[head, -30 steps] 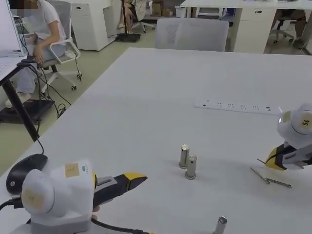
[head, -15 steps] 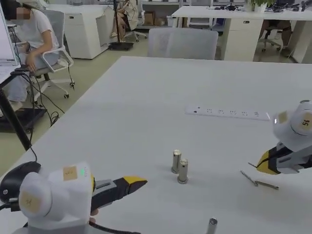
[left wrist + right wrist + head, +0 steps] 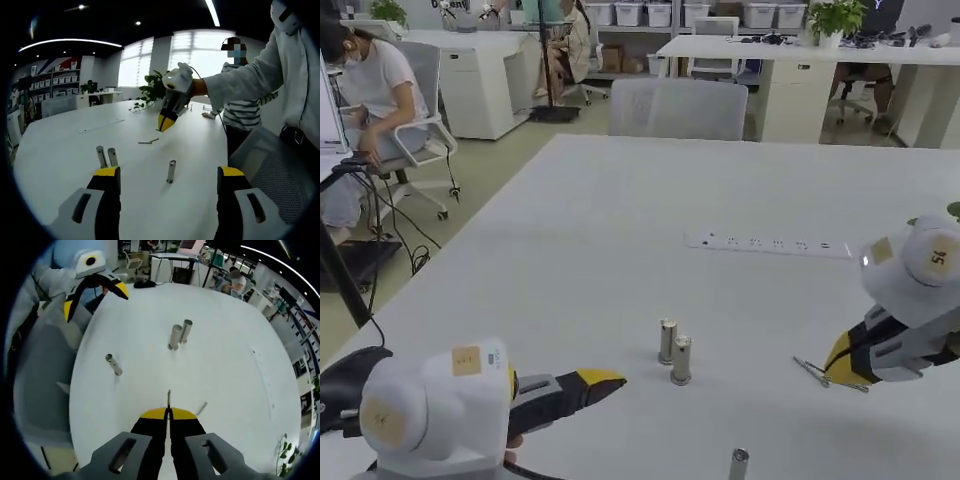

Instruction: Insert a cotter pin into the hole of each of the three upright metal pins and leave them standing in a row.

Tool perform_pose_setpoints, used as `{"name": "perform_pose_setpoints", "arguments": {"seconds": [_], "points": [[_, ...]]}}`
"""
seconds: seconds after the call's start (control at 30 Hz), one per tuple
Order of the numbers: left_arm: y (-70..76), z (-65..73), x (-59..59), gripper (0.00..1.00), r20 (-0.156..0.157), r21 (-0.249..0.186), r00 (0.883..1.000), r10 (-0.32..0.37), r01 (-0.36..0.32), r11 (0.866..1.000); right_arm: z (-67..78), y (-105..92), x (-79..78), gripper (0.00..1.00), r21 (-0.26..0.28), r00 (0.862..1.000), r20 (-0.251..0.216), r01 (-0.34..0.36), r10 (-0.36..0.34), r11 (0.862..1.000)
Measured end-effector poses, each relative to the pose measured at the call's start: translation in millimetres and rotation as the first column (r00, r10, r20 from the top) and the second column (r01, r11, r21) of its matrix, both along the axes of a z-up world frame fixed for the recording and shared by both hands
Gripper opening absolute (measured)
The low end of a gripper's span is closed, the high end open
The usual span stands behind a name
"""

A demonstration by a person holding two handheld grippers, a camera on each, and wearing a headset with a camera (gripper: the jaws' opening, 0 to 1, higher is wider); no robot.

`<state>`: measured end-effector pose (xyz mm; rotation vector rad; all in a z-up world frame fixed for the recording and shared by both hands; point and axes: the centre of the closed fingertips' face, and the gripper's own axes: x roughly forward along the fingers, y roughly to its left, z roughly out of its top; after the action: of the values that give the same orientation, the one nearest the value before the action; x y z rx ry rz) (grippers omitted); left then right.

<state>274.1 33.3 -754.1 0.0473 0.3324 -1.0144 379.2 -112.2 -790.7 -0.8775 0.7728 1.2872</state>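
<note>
White worktable (image 3: 620, 220) in an open office, lots of bare surface. The right gripper (image 3: 168, 412) has its jaws squeezed together, and a cotter pin (image 3: 168, 398) runs straight out from the tips. Honestly can't tell if it's pinched or just lying on the table right beyond them. A second cotter pin (image 3: 201, 408) lies just beside it. The left gripper (image 3: 168, 172) is spread wide with nothing in it. It's aimed toward the lone metal pin (image 3: 171, 171), which stands apart from the two metal pins (image 3: 681, 360) close together mid-table. A power strip (image 3: 770, 243) sits farther back.

My read: very start of the job, going for the first cotter pin. None of the uprights looks pinned yet, though their holes are too small to make out. The next move needs a firm pinch on that skinny pin. After that it's lining it up with a tiny cross-hole, probably with the left steadying the post. In the head view the right gripper covers part of the cotter pins' spot, so their count is hard to say.
</note>
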Motion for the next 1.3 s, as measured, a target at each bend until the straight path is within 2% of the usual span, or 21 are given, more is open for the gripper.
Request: {"name": "perform_pose_setpoints", "arguments": {"seconds": [0.23, 0.33, 0.53, 0.73, 0.97, 1.3], "points": [[-9.0, 2.6, -5.0, 0.76, 0.017, 0.011, 0.999, -0.035, 0.035, 0.999, 8.0, 7.4, -27.8, 0.02, 0.005, 0.999, -0.036, -0.039, 0.039, 0.999], [-13.2, 3.4, -7.6, 0.76, 0.020, 0.014, 0.999, -0.047, 0.047, 0.999, 8.6, 6.6, -33.8, 0.02, 0.005, 0.997, -0.052, -0.050, 0.050, 0.999], [-23.7, 2.4, -15.1, 0.71, 0.030, 0.033, 0.995, -0.094, 0.093, 0.995, 11.6, 9.7, -57.1, 0.02, 0.005, 0.993, -0.086, -0.078, 0.078, 0.997], [-33.8, 3.2, -19.9, 0.67, 0.042, 0.043, 0.990, -0.133, 0.131, 0.990, 13.4, 14.4, -70.9, 0.02, 0.019, 0.990, -0.108, -0.094, 0.096, 0.995], [-43.4, 5.3, -25.3, 0.59, 0.059, 0.062, 0.983, -0.174, 0.170, 0.983, 17.6, 25.4, -95.9, 0.02, 0.031, 0.980, -0.146, -0.135, 0.138, 0.990], [-53.5, 4.7, -31.9, 0.45, 0.075, 0.093, 0.971, -0.228, 0.221, 0.971, 20.4, 40.5, -120.7, 0.02, 0.040, 0.964, -0.190, -0.179, 0.184, 0.983]]}}
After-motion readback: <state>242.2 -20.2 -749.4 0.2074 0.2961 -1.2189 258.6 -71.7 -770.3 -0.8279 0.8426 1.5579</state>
